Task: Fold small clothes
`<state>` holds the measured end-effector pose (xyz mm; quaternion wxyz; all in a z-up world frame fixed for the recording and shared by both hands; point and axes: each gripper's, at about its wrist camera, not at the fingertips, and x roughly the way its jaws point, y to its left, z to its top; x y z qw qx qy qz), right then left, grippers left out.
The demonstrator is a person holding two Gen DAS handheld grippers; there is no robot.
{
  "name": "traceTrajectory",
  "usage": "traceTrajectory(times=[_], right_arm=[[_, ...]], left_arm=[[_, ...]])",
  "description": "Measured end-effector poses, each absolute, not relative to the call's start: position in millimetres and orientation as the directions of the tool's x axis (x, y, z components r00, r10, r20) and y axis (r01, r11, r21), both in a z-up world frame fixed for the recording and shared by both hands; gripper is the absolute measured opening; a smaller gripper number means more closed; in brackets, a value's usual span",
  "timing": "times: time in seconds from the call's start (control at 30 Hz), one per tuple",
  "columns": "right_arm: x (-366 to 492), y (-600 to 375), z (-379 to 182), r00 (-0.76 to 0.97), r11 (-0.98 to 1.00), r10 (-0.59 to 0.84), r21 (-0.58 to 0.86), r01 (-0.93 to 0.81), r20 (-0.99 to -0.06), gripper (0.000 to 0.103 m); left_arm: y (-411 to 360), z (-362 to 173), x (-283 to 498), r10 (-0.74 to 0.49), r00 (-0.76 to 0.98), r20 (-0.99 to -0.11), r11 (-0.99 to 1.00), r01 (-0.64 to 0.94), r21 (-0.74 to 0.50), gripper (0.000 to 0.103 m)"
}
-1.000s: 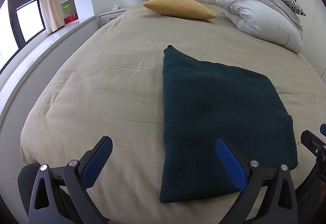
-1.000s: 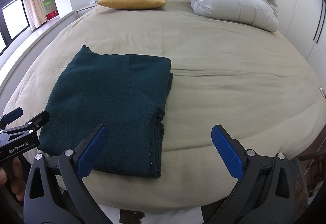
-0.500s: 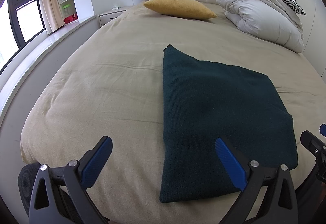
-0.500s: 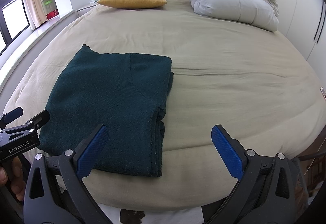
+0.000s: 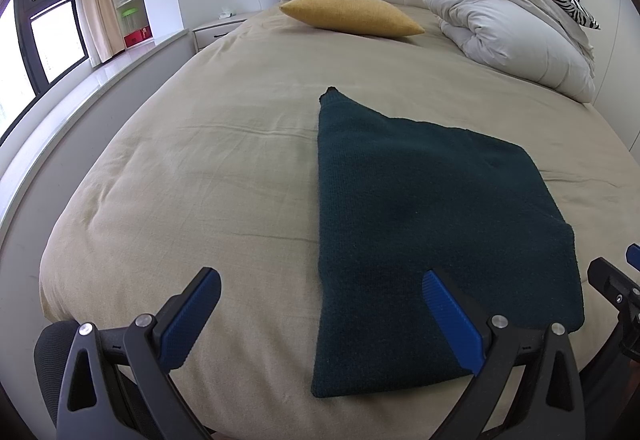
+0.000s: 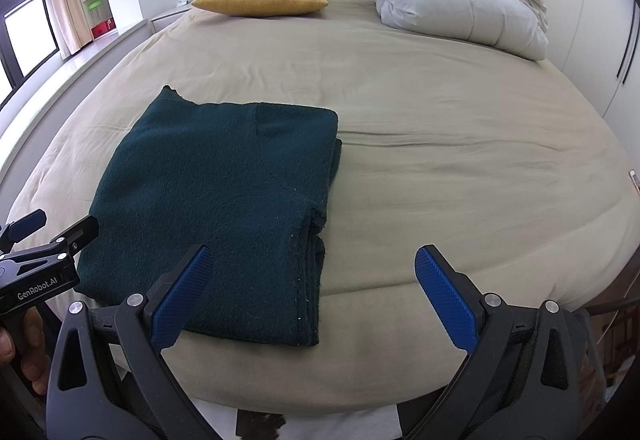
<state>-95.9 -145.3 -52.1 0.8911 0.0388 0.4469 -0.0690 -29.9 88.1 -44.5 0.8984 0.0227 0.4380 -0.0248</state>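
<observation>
Folding looks nearly or wholly done: the dark green garment (image 6: pixel 224 199) lies flat on the bed (image 6: pixel 440 127) in a compact rectangle, layered edges stacked along its right side, low and left of centre in the right wrist frame. One far corner pokes out untidily, so a final tuck may remain. Left tool (image 5: pixel 320 310) hovers spread wide at the bottom of its frame, holding nothing; right tool (image 6: pixel 314 282) is likewise spread and empty.
</observation>
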Motion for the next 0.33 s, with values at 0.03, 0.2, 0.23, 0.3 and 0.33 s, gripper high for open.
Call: traceTrajectory(times=[0.03,0.2,0.23,0.3,0.33], right_arm=[[-95.8,-145.4,-52.2,0.591,0.987,-0.088,0.007,0.158,-0.802,0.103],[-97.6,-146.0,-53.3,0.59,0.988,-0.085,0.009,0.155,-0.803,0.103],[-97.5,-146.2,-53.4,0.589,0.988,-0.085,0.009,0.155,-0.804,0.103],[-97.6,-146.3,-53.4,0.589,0.988,-0.084,0.01,0.155,-0.804,0.103],[-97.4,-146.4,-53.4,0.589,0.988,-0.084,0.01,0.155,-0.804,0.103]], left_arm=[[88.6,-44.5,-30.2,-0.024,0.615,-0.788,0.998,0.064,0.02,0.103],[91.0,-45.9,-30.8,-0.03,0.618,-0.786,0.998,0.062,0.011,0.103],[91.6,-45.8,-31.3,-0.028,0.62,-0.784,0.998,0.06,0.012,0.103],[92.1,-46.0,-30.3,-0.024,0.622,-0.782,0.998,0.06,0.017,0.103],[92.5,-46.0,-30.7,-0.024,0.623,-0.782,0.998,0.062,0.019,0.103]])
